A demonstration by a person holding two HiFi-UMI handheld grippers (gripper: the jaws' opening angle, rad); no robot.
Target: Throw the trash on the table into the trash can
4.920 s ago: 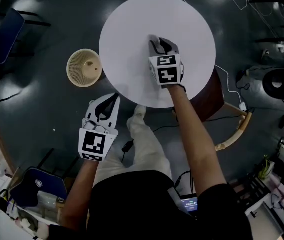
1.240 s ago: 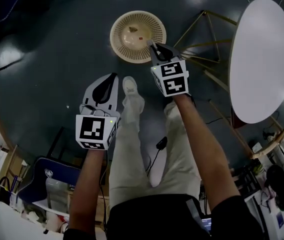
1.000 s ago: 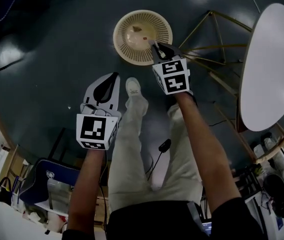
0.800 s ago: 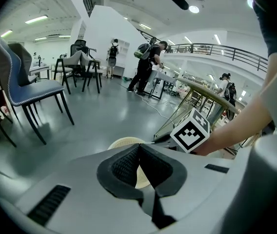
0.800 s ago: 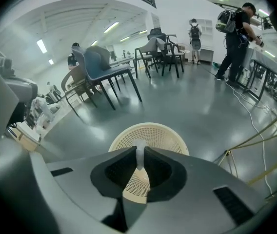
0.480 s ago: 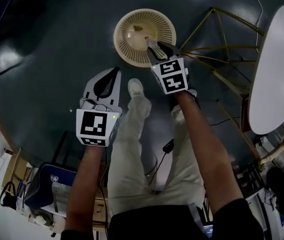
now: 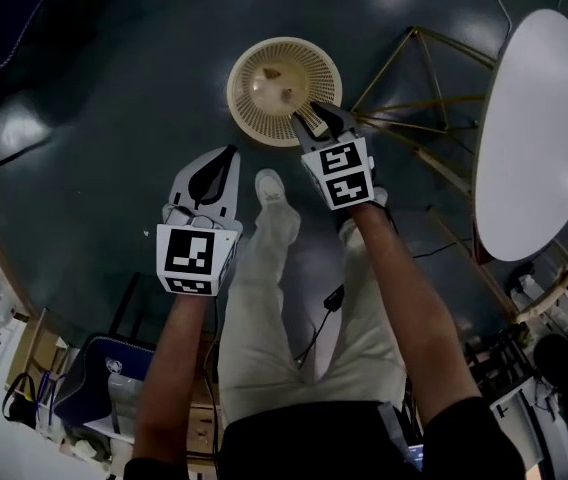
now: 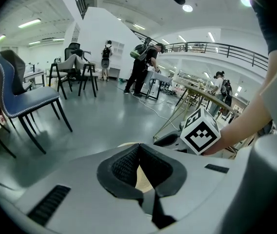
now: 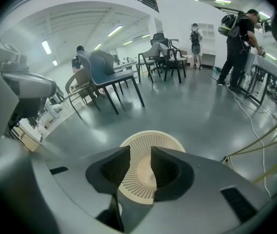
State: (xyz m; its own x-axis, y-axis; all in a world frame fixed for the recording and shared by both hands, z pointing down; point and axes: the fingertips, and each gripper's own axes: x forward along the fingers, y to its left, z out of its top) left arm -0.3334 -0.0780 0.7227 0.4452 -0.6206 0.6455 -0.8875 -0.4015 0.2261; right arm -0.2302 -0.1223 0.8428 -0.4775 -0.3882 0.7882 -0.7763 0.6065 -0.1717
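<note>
right gripper (image 7: 309,120) jaws just spread apart over trash can (image 7: 249,108); white scrap (image 7: 287,94) no longer btwn them, seems to lie on can floor. left gripper (image 7: 228,154) shut, empty. scrap prob light, thin, floppy, so pinch it by an edge

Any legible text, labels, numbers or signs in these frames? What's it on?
No readable words, numbers or brands in any view.
Cubes on the left gripper and the right gripper (jaws have just been opening, nothing between them): square black-and-white marker patterns, no characters.
Trash can, table: no print visible.
Background chairs: nothing legible.
</note>
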